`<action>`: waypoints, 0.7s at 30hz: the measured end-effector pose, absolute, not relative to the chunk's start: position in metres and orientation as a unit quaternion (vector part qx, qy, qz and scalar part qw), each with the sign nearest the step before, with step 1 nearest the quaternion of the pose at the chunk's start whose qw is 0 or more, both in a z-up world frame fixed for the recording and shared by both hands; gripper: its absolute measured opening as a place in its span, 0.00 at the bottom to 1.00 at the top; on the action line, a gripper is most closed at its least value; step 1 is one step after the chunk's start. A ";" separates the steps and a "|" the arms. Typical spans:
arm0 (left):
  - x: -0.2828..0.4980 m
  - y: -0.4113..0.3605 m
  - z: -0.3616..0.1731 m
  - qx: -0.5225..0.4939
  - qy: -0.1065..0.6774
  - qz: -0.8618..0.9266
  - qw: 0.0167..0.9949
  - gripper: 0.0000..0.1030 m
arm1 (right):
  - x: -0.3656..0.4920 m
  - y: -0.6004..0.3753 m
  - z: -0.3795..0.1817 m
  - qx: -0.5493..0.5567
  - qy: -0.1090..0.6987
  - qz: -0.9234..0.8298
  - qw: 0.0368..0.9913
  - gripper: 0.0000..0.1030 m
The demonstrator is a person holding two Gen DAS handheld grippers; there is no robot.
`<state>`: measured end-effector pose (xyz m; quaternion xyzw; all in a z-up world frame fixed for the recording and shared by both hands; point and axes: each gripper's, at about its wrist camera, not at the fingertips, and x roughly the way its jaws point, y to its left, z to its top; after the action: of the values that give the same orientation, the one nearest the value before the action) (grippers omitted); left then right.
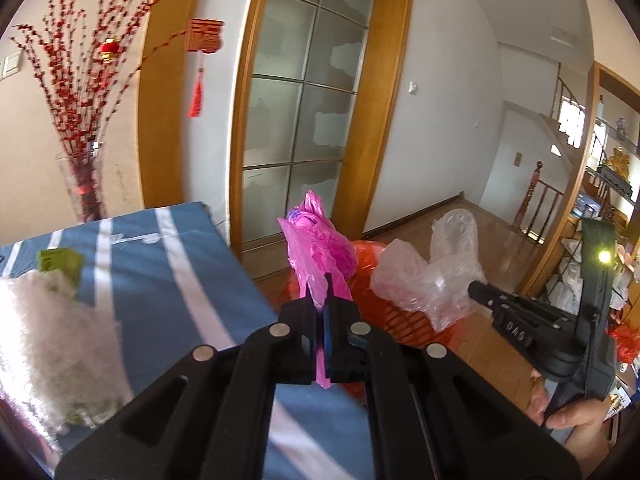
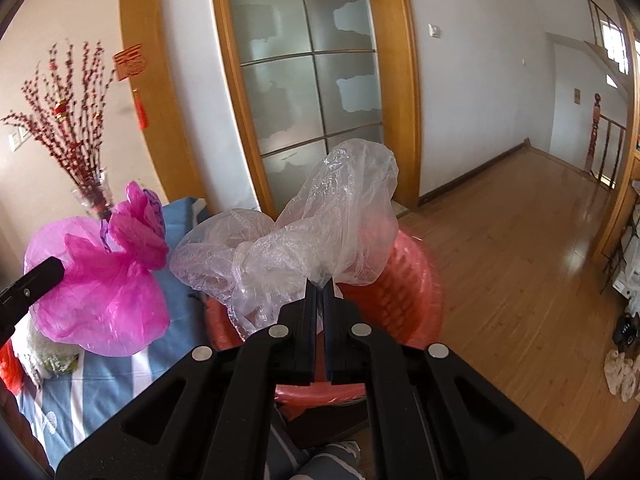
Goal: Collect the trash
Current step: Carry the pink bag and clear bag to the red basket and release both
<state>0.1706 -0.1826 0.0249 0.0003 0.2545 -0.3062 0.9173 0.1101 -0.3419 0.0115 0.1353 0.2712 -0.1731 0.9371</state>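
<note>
We see a magenta plastic bag point(image 2: 100, 292), a clear plastic bag point(image 2: 304, 224), a red basket point(image 2: 412, 292) and a blue cloth with white stripes point(image 1: 160, 264).

Bright daylight, floor glare, blurred left, fisheye-bent edges.

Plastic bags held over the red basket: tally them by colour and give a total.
Pink plastic bag: 1, clamped in the left tool.
Clear plastic bag: 1, clamped in the right tool.
Total: 2, both above the red basket.
</note>
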 end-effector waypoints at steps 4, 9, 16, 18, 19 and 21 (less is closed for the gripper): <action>0.177 -0.202 0.020 -0.005 0.255 -0.322 0.912 0.04 | 0.116 -0.353 0.010 0.146 0.270 -0.179 0.935 0.03; 0.189 -0.225 0.009 -0.004 0.263 -0.336 0.904 0.04 | 0.125 -0.369 0.008 0.159 0.270 -0.185 0.931 0.03; 0.208 -0.249 -0.008 -0.006 0.292 -0.335 0.896 0.07 | 0.130 -0.384 -0.001 0.181 0.277 -0.180 0.926 0.09; 0.213 -0.252 -0.013 -0.006 0.301 -0.333 0.894 0.08 | 0.130 -0.385 -0.004 0.185 0.281 -0.180 0.924 0.19; 0.215 -0.253 -0.015 -0.006 0.306 -0.331 0.892 0.08 | 0.129 -0.385 -0.005 0.187 0.282 -0.180 0.924 0.22; 0.217 -0.251 -0.019 -0.006 0.311 -0.325 0.893 0.15 | 0.124 -0.383 -0.007 0.185 0.283 -0.182 0.923 0.30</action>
<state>0.2171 -0.2514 -0.0186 -0.0057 0.3114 -0.3248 0.8930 0.1242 -0.3829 -0.0068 0.1855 0.2833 -0.1822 0.9231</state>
